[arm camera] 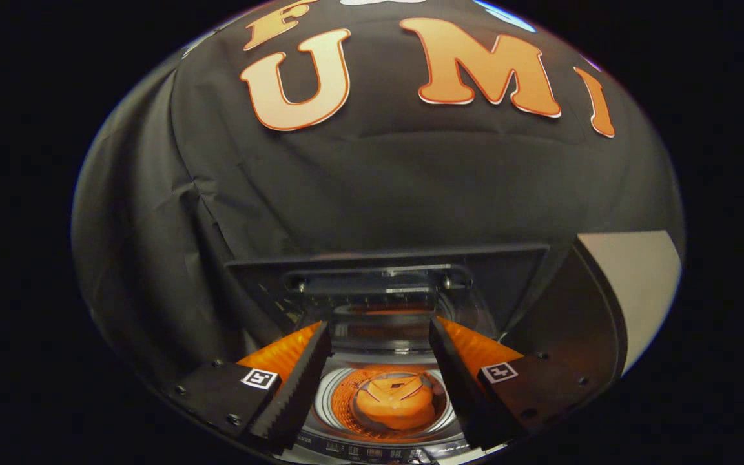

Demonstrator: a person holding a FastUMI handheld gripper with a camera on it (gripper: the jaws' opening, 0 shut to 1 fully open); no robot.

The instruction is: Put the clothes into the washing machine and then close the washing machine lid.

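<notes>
My gripper (380,326) is open and hovers above a top-loading washing machine (327,434), with nothing between its fingers. Below and between the fingers lies the round drum (324,395). An orange piece of clothing (396,402) sits bunched in the drum's middle. The machine's lid (385,284) stands raised just beyond the fingertips, its glass pane reflecting the orange cloth. The lower part of the drum is cut off behind the fingers.
The washer's control strip (378,452) runs along its near edge under the fingers. Black booth cloth (372,187) hangs close behind the raised lid. A pale panel (637,278) with a dark curved edge stands to the right of the machine.
</notes>
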